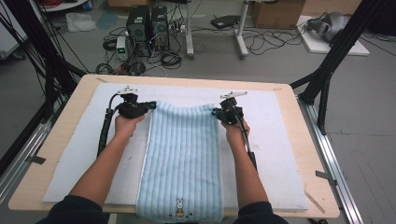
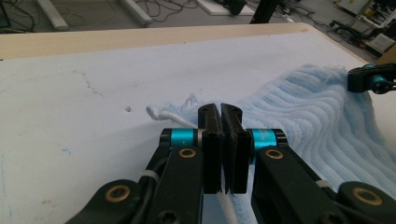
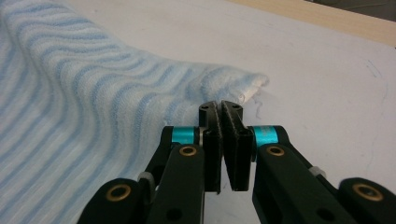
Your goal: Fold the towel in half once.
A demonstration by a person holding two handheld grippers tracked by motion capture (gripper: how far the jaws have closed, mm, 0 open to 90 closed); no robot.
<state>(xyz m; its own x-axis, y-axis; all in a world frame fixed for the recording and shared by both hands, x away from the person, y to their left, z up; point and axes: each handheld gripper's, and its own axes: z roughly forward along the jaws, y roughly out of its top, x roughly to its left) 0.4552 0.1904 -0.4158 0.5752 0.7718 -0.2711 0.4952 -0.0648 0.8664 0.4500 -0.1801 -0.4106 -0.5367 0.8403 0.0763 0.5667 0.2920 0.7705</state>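
Note:
A light blue ribbed towel lies lengthwise on the white mat, with a small rabbit stitched near its front hem. My left gripper is at the towel's far left corner. In the left gripper view the jaws are pressed together on the towel's white edge, which runs down between them. My right gripper is at the far right corner. In the right gripper view it is shut on the towel's frayed corner fabric. The right gripper's tip shows across the towel in the left gripper view.
A white mat covers most of the wooden table. Both forearms come in from the front edge, one on each side of the towel. On the floor beyond the table stand computer towers and tangled cables. Black frame posts flank the table.

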